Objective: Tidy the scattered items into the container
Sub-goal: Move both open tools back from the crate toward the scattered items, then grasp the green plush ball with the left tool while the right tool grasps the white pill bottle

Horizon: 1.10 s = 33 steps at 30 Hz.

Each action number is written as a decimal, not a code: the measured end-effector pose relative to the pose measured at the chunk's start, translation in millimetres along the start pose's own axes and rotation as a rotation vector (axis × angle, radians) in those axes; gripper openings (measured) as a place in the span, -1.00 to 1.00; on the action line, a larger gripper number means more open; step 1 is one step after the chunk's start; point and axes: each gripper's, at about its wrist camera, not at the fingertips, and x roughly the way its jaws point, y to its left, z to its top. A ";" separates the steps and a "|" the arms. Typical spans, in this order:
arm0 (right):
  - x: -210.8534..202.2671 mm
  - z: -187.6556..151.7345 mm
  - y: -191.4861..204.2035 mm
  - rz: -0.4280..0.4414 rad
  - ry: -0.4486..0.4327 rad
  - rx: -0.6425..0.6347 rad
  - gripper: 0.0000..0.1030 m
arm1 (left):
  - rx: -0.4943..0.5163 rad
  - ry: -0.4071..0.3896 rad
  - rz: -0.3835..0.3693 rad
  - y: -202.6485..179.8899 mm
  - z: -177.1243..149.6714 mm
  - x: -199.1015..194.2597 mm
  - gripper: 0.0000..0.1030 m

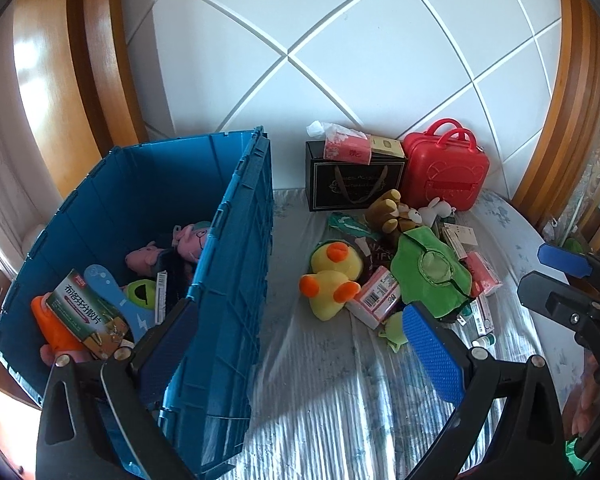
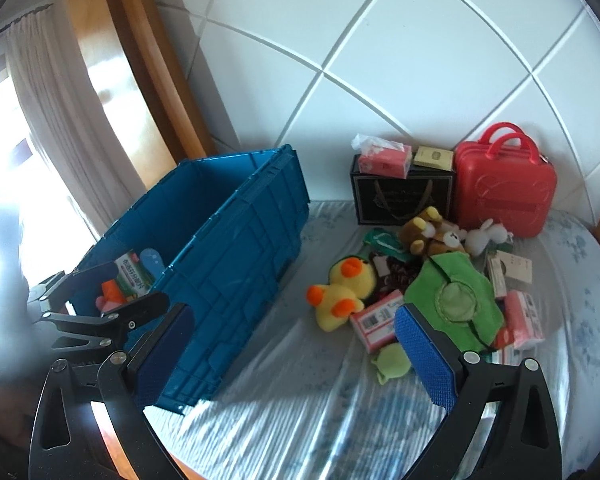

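Between picks: left gripper [image 1: 296, 344] and right gripper [image 2: 296, 344] fingers wide, holding nothing. Blue crate [image 1: 228, 264] partly filled, beside left fingers. Yellow duck [image 2: 342, 292] heading remaining pile on bed [image 2: 300, 408], ahead of right fingers. Next, likely: reach, close on duck.

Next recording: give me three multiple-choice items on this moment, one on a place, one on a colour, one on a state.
1. Where is the yellow duck toy?
A. in the crate
B. on the bed, right of the crate
C. on the black bag

2. What colour is the crate?
A. blue
B. red
C. green

3. How is the right claw?
A. shut on a toy
B. open and empty
C. shut on a box

Key: B, the duck lies on the sheet among the scattered things; A, its walls are blue; B, its pads stand wide apart with nothing between.
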 end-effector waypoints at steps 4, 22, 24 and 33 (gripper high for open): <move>-8.3 -13.9 -31.8 -0.040 0.009 0.040 0.96 | 0.027 0.023 -0.019 -25.7 -5.1 14.6 0.99; -28.8 -104.1 -165.9 -0.208 0.125 0.259 0.97 | 0.172 0.230 -0.076 -127.9 -60.9 129.6 0.99; -27.0 -112.9 -177.2 -0.219 0.138 0.281 0.96 | 0.188 0.253 -0.084 -136.8 -65.5 143.6 0.99; -0.9 -152.1 -224.0 -0.280 0.208 0.326 0.97 | 0.286 0.292 -0.105 -174.2 -89.8 211.7 0.99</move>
